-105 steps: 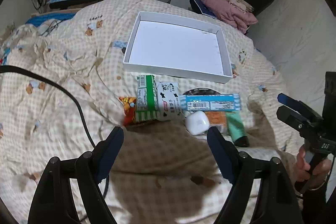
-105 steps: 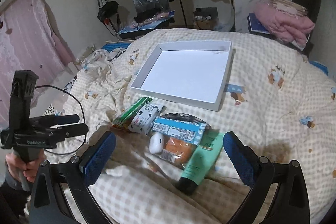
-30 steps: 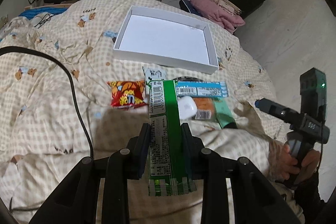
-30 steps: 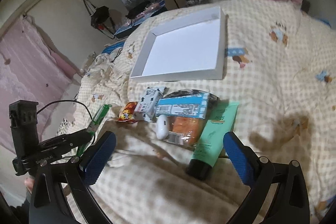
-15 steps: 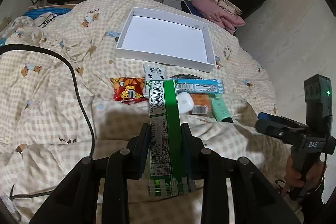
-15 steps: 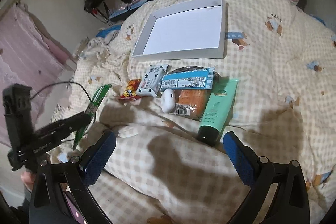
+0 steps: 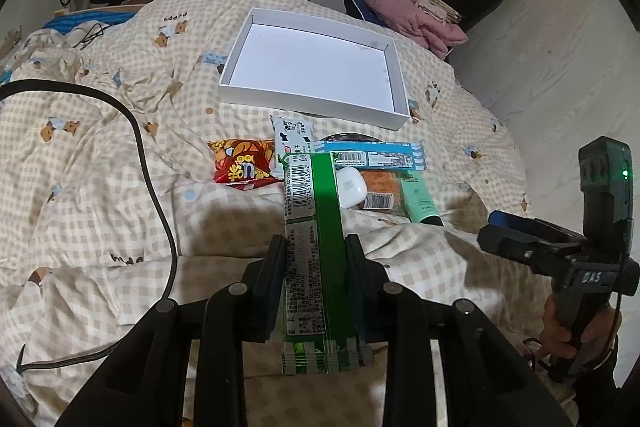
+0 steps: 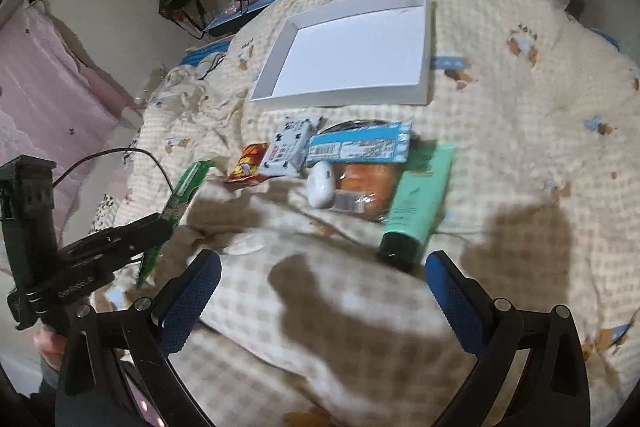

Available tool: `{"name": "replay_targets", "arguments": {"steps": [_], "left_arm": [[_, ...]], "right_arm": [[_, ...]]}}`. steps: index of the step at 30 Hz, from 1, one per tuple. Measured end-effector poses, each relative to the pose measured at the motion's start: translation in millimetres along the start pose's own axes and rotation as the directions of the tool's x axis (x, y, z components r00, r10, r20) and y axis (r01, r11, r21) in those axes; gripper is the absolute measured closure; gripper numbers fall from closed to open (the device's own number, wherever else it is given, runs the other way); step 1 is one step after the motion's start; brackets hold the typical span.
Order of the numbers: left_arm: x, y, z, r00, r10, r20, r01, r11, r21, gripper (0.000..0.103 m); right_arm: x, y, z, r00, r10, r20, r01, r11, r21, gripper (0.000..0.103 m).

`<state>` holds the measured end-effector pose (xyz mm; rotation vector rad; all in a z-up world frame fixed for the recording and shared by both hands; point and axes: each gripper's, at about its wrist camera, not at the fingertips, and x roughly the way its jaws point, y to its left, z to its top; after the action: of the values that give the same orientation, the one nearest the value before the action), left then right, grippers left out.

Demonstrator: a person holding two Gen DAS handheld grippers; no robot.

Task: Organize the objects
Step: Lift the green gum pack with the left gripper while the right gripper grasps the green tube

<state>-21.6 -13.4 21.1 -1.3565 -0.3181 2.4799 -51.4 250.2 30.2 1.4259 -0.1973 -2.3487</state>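
The left gripper (image 7: 314, 259) was clamped on a green packet (image 7: 310, 227). Ahead lay a red snack bag (image 7: 242, 166), white earbud case (image 7: 351, 189), mint tube (image 7: 418, 199) and, beyond, the white tray (image 7: 316, 105). The right gripper (image 8: 322, 291) gaped wide, holding nothing, above the bed (image 8: 520, 147).

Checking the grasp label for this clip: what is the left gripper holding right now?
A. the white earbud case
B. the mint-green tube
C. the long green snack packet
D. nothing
C: in the left wrist view the left gripper has both fingers pressed on the long green snack packet, raised above the bedspread.
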Motion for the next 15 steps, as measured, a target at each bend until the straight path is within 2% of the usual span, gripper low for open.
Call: {"name": "replay_targets", "arguments": {"steps": [3, 15], "left_arm": [[-4.0, -0.1, 0.3, 0.999, -0.042, 0.009, 0.041, 0.999, 0.005, 0.071], [-10.3, -10.4, 9.7, 0.998, -0.033, 0.055, 0.03, 0.998, 0.052, 0.071]], "right_arm": [[-3.0, 2.3, 1.2, 1.0, -0.009, 0.012, 0.009, 1.0, 0.001, 0.0], [-7.3, 2.3, 13.3, 0.999, -0.032, 0.041, 0.031, 0.999, 0.041, 0.0]]}}
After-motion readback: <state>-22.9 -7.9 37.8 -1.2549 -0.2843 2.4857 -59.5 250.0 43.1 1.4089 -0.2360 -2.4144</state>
